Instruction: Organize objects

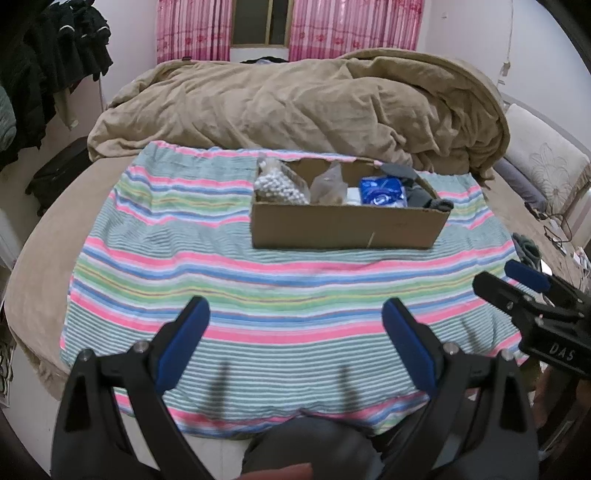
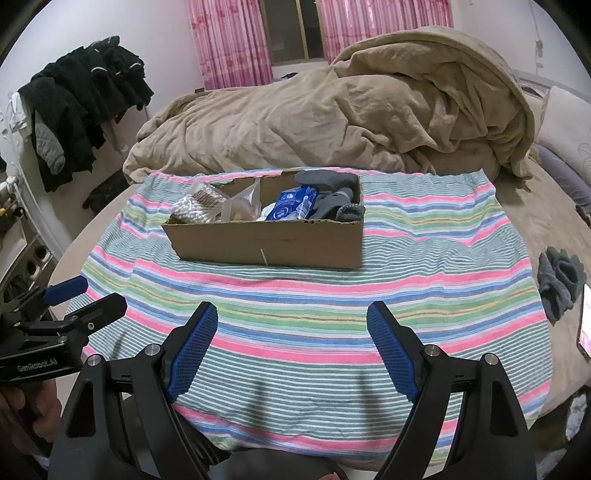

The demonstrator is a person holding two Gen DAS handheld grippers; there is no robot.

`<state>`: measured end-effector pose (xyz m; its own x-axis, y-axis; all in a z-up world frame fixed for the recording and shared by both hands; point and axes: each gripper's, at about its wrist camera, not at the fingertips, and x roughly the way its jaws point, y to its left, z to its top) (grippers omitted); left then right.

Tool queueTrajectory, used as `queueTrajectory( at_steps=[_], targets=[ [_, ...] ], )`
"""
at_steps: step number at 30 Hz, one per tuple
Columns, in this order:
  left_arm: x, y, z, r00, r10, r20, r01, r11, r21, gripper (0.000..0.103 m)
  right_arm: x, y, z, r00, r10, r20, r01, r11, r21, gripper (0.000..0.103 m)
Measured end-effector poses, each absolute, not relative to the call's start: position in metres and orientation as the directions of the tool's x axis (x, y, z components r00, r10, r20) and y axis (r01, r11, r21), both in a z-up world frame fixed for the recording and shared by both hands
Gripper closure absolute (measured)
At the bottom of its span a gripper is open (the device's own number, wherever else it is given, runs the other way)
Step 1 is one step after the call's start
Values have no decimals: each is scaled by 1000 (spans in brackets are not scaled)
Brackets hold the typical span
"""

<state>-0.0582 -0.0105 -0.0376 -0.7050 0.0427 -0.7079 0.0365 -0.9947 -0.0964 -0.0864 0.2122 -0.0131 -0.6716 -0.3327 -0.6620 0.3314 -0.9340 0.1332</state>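
Observation:
A cardboard box (image 1: 343,229) (image 2: 273,243) stands on a striped cloth (image 1: 258,295) (image 2: 295,302) on the bed. In it lie a bag of white beads (image 1: 280,186) (image 2: 192,210), a clear plastic bag (image 1: 327,184) (image 2: 242,206), a blue packet (image 1: 382,192) (image 2: 291,203) and grey socks (image 1: 424,195) (image 2: 332,199). My left gripper (image 1: 295,343) (image 2: 85,295) is open and empty, above the cloth's near edge. My right gripper (image 2: 291,347) (image 1: 506,280) is open and empty beside it.
A crumpled tan blanket (image 1: 314,107) (image 2: 332,122) is heaped behind the box. Another grey sock (image 2: 557,284) and a phone (image 2: 583,321) lie on the bed at the right. Dark clothes (image 2: 85,99) hang at the left. Pink curtains (image 1: 332,26) cover the far window.

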Motion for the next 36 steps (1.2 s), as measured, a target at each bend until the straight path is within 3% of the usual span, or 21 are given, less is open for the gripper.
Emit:
queueTrajectory(
  at_steps=[36],
  targets=[
    [-53,-15,-35,-704,44,-709,42,-994,-103,7,-87,211,-14,-670,-313,-673,319,-940,119,18]
  ],
)
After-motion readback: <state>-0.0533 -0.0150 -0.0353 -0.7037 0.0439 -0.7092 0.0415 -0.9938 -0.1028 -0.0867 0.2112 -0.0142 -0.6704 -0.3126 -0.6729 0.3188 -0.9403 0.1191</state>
